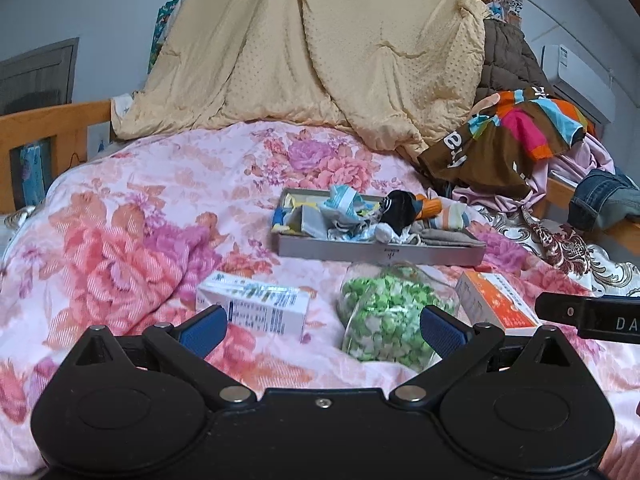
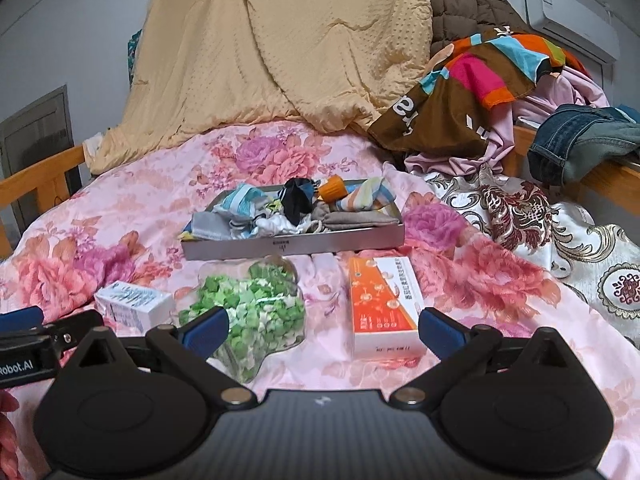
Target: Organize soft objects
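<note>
Your left gripper (image 1: 322, 326) and right gripper (image 2: 323, 326) both hover low over the bed with jaws spread wide, nothing between the blue pads. Just ahead on the floral quilt (image 2: 120, 208) lie three loose items: a white carton (image 1: 256, 306) to the left, a clear bag of green and white bits (image 2: 250, 312) in the middle, an orange and white box (image 2: 382, 306) to the right. The bag sits in front of your right gripper's left finger; the orange box just inside its right finger. Behind them sits the grey tray (image 2: 320, 242), already holding a heap of soft things (image 2: 296, 206), socks and small cloths by the look, some spilling toward the rim. So part of the sorting looks done, but the heap is untidy. Further back, right, a clothes pile (image 2: 480, 92) with a striped brown garment, pink cloth and jeans (image 2: 580, 144) is outside the tray and probably remains. A tan blanket (image 1: 320, 48) hangs behind. I'd judge you mid-task.
</note>
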